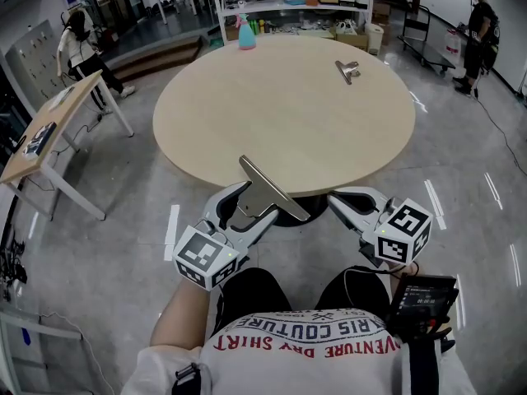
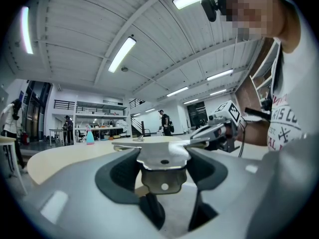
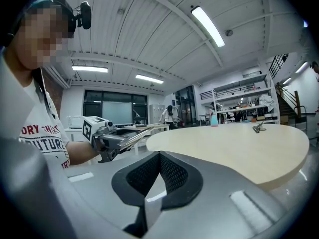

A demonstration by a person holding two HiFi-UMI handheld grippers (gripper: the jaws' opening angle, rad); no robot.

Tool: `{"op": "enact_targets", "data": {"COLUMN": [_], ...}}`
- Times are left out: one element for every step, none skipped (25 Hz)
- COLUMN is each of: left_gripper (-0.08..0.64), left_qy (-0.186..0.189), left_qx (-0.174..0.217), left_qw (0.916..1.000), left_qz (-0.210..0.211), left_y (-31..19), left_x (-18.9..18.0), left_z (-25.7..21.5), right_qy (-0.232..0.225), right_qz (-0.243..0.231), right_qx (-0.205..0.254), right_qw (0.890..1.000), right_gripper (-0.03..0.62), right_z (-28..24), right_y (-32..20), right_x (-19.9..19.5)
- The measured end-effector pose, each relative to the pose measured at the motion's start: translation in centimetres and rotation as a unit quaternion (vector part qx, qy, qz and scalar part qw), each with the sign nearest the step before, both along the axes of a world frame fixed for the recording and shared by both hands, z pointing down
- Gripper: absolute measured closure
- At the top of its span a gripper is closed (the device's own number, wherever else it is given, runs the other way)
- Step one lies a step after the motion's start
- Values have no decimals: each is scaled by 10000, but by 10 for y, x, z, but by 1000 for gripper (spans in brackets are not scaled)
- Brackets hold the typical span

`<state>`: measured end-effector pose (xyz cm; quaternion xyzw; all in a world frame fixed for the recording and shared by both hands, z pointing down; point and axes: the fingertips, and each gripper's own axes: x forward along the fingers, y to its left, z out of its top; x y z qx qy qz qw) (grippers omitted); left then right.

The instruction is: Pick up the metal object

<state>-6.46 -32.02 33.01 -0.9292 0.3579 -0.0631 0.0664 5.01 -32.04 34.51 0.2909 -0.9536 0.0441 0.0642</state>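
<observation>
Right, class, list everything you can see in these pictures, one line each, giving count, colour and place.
round table: one, pale beige, centre of the head view
metal object: one, silver, over the table's near edge
metal clip: one, silver, on the table's far right
spray bottle: one, teal with pink top, at the table's far edge
side desk: one, wooden top on white legs, left of the table
shelves: one unit, white, behind the table
left bystander: one, white top, near the side desk
right bystander: one, dark clothes, far right
left claw: one, grey, shut on the metal object
right claw: one, grey, shut, empty
</observation>
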Motion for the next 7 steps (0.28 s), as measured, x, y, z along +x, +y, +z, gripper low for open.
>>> {"op": "enact_targets", "data": {"left_gripper": [275,275,275,275,275,275,275], "left_qy": [-2,-2,0,0,0,-1,-2], "left_qx": [-7,-15,-20,-23,-24,-23,-21], "left_qw": [10000,10000,10000,10000,10000,10000,10000], "left_qz": [-1,-2,-5,-8,-11,-13,-14], "left_y": [0,0,0,-1,-1,-1,-2], "left_x": [0,0,0,0,0,1,1], "left_z": [1,2,2,3,3,3,3], "right_qy": [-10,-12,-8,0,6,9,10], "right_qz": [-16,-27,-33,-36,-37,-38,-39], "right_qx": [8,14,22,30,37,43,49], "right_qw": [10000,10000,10000,10000,10000,10000,10000], "right_gripper": [591,591,591,591,591,591,591], "right_z": [0,1,1,1,1,1,1], "right_y": [1,1,1,1,1,1,1], "right_x": [0,-1,-1,0,0,0,0]}}
